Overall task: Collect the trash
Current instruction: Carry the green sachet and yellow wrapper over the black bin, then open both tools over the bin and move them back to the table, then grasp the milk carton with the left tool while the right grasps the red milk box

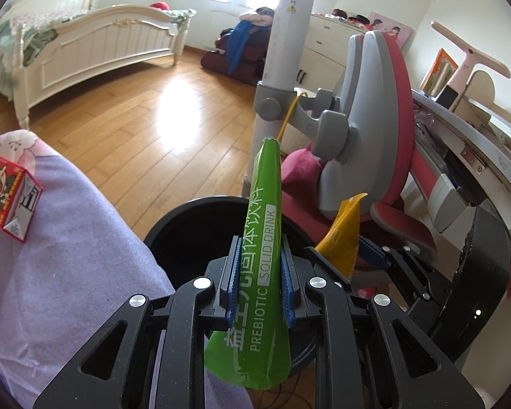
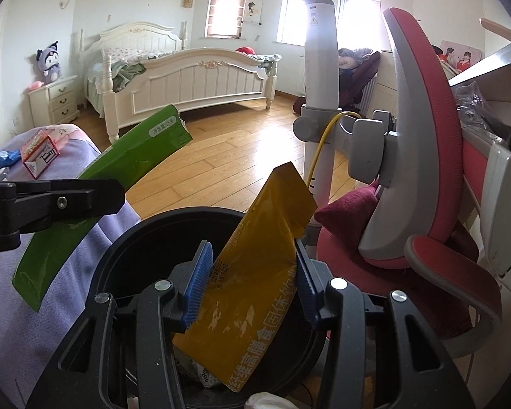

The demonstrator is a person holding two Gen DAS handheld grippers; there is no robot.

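My left gripper [image 1: 259,286] is shut on a green drink sachet [image 1: 262,238], which stands up between the blue pads above the black bin [image 1: 177,231]. My right gripper [image 2: 252,283] is shut on a yellow sachet [image 2: 255,289] held over the open black bin [image 2: 129,248], where some trash lies at the bottom. In the right wrist view the left gripper [image 2: 85,197] reaches in from the left with the green sachet [image 2: 119,167]. The yellow sachet [image 1: 340,235] and part of the right gripper show at the right of the left wrist view.
A lilac bedcover [image 1: 68,255] lies left of the bin with a red carton [image 1: 6,197] on it, the carton [image 2: 39,153] also in the right wrist view. A pink-grey chair [image 2: 426,170] and a white lamp pole [image 2: 320,78] stand right of the bin. Wooden floor [image 1: 146,129] lies beyond.
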